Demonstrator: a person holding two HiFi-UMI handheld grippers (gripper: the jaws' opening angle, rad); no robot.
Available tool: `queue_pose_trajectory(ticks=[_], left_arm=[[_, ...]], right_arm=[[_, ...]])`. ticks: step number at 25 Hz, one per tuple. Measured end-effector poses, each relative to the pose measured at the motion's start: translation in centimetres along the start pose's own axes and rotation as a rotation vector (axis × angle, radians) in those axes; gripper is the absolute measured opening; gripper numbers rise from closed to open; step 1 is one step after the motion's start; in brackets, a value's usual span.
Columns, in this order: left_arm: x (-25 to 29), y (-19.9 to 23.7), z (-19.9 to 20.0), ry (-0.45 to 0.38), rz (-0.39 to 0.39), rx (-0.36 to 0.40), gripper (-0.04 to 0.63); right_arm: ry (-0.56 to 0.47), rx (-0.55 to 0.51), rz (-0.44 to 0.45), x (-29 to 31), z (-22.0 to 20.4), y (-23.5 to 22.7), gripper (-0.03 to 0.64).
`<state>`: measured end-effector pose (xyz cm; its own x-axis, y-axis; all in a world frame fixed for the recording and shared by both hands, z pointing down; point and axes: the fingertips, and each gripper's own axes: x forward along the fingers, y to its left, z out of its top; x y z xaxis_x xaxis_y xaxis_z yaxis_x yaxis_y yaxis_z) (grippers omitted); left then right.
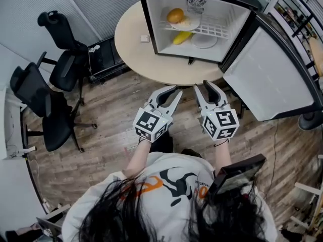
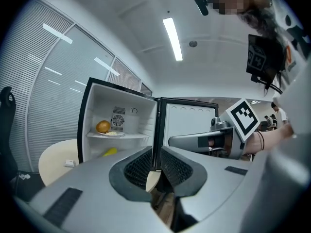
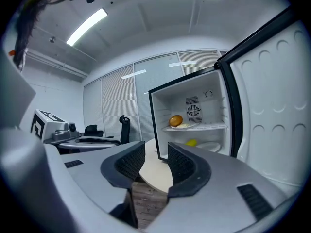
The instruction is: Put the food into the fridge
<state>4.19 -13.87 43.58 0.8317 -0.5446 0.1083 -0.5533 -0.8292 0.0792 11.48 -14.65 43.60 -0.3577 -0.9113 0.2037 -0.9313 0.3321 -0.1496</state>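
A small fridge [image 1: 151, 24] stands open on a round table [image 1: 136, 54], its door [image 1: 267, 74] swung out to the right. An orange [image 1: 175, 15] on a plate [image 1: 189, 25] sits on the upper shelf. A yellow fruit [image 1: 181, 37] and an empty white plate [image 1: 205, 41] lie below. Both grippers hang side by side over the wooden floor, short of the table and pointing at the fridge. My left gripper [image 1: 176, 91] [image 2: 157, 166] has its jaws drawn together to a thin slit, with nothing in it. My right gripper [image 1: 202, 85] [image 3: 156, 164] is partly open and empty.
Two black office chairs [image 1: 60, 49] [image 1: 40, 110] stand on the left. A small white object [image 1: 145, 38] lies on the table beside the fridge. Shelving [image 1: 298, 14] fills the far right corner, behind the open door.
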Motion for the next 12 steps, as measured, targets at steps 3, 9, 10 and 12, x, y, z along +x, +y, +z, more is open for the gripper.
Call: queue_pose_trajectory(ticks=[3, 9, 10, 12], left_arm=[[-0.7, -3.2, -0.7, 0.009, 0.029, -0.017, 0.049], [-2.0, -9.5, -3.7, 0.073, 0.049, -0.031, 0.049], [-2.4, -10.3, -4.0, 0.082, 0.048, -0.029, 0.049], [-3.1, -11.3, -4.3, 0.095, 0.052, -0.030, 0.049]], right_arm=[[0.010, 0.012, 0.022, -3.1, -0.9, -0.2, 0.147], [0.034, 0.034, 0.080, -8.1, -3.8, 0.5, 0.122], [0.037, 0.042, 0.083, -8.8, -4.3, 0.7, 0.116], [0.046, 0.054, 0.089, -9.8, -4.9, 1.2, 0.105]])
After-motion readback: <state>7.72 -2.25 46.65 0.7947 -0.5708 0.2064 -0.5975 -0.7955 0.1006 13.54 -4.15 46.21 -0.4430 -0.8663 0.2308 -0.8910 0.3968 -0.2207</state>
